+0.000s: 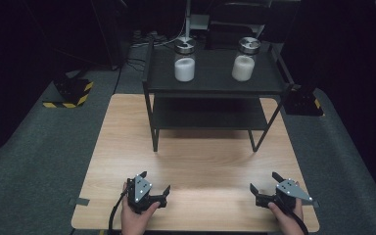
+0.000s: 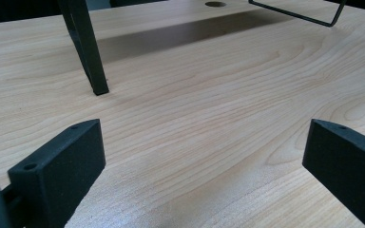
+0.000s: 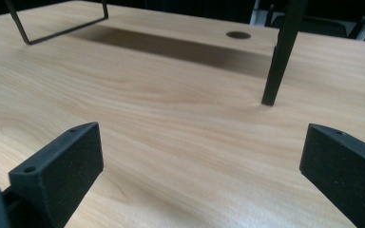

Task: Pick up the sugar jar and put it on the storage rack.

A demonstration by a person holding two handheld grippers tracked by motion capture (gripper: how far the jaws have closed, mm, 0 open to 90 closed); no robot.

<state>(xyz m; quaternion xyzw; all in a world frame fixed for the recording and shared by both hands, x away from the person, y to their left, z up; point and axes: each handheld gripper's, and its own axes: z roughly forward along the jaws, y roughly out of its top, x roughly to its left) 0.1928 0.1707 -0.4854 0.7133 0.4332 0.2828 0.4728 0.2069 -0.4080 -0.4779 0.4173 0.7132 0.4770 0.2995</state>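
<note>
Two clear jars with metal lids, each partly full of white material, stand on the top shelf of a black two-tier rack (image 1: 214,86): one jar at the left (image 1: 184,61), the other at the right (image 1: 245,60). The rack sits at the far end of a wooden table (image 1: 200,161). Near the front edge, my left gripper (image 1: 155,181) is held in a hand, open and empty. My right gripper (image 1: 264,181) mirrors it, open and empty. In the left gripper view the gripper (image 2: 204,156) faces a rack leg (image 2: 88,47). In the right gripper view the gripper (image 3: 202,156) faces another leg (image 3: 280,57).
The rack's lower shelf (image 1: 208,115) is bare. Bare wood lies between the grippers and the rack. A cable hole (image 3: 238,34) sits in the table under the rack. Black bases with yellow stripes stand on the grey floor at left (image 1: 71,94) and right (image 1: 302,103).
</note>
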